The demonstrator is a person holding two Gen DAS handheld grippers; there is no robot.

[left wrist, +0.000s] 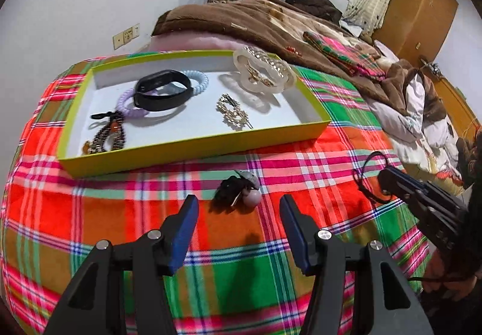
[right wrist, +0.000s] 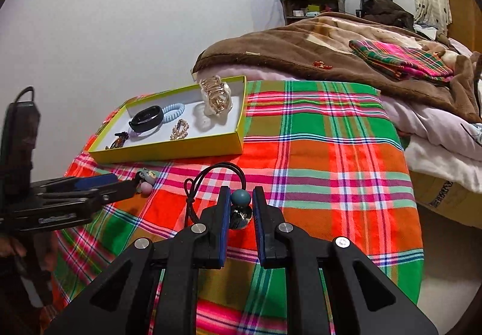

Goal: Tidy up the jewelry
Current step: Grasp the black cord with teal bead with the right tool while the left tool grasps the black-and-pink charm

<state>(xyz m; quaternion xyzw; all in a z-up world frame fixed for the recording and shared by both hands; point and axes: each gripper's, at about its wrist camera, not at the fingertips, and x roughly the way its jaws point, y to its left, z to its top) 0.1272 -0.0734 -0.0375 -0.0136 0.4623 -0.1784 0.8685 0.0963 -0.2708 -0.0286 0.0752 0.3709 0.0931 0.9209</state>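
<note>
My left gripper (left wrist: 239, 216) hovers spread just short of the black hair tie (left wrist: 238, 189). My right gripper (right wrist: 239, 202) brackets the teal bead (right wrist: 240, 197), seemingly not quite pinching; the charm below is half hidden.

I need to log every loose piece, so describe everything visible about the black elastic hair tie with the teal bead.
The black elastic hair tie is a thin cord loop, knotted at its left side, carrying a matte teal bead and a shiny dark charm below it. It lies on the plaid cloth, outside the yellow-green tray. The right tongs bracket the bead, fingers close on either side; actual contact cannot be confirmed. The loop extends past the tips toward the tray.
</note>
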